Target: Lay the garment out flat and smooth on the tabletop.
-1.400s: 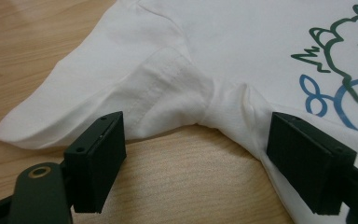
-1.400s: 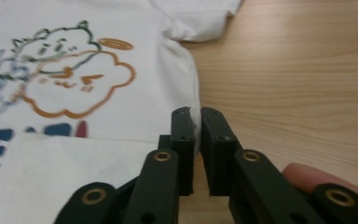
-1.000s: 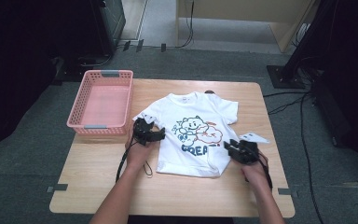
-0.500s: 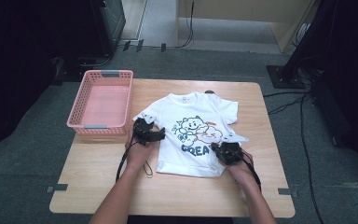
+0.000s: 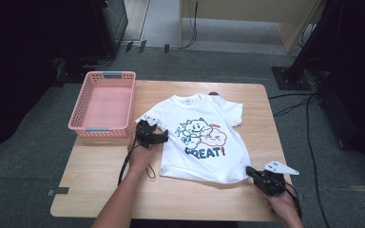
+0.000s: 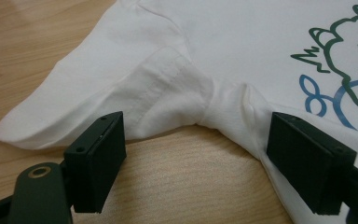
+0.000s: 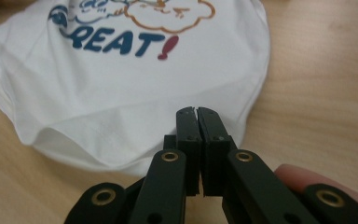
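Your white kids' T-shirt point(image 5: 204, 135) is lying flat on the tabletop point(image 5: 100, 190), print side up with the cartoon and the "GREAT!" lettering showing. Its long axis runs from the collar at the far side of the tabletop down to the hem on your side, tilted a bit so the hem swings toward your right hand. So the neck points away from you and the hem points at you.

Your left gripper point(image 5: 158, 137) sits at the shirt's sleeve point(image 6: 98, 102) on your left, jaws spread wide. In the left gripper view the sleeve and the armpit seam lie just ahead of and between the two jaws, with bare wood under them. The one jaw is right at the sleeve's cuff edge and the other sits over the shirt's side edge, but the pads aren't pinching anything, so that one's released.

Your right gripper point(image 5: 251, 172) is down at the hem corner nearest your right hand. Its jaws have just been closing and are now clenched tight together. In the right gripper view the tips reach just over the curled hem edge point(image 7: 121, 154), with the cloth right in front of and beneath them. I can't tell whether any fabric is actually caught between the jaws.

The pink plastic basket point(image 5: 103, 102) sits well off to the outer side of your left jaws, apart from the shirt.
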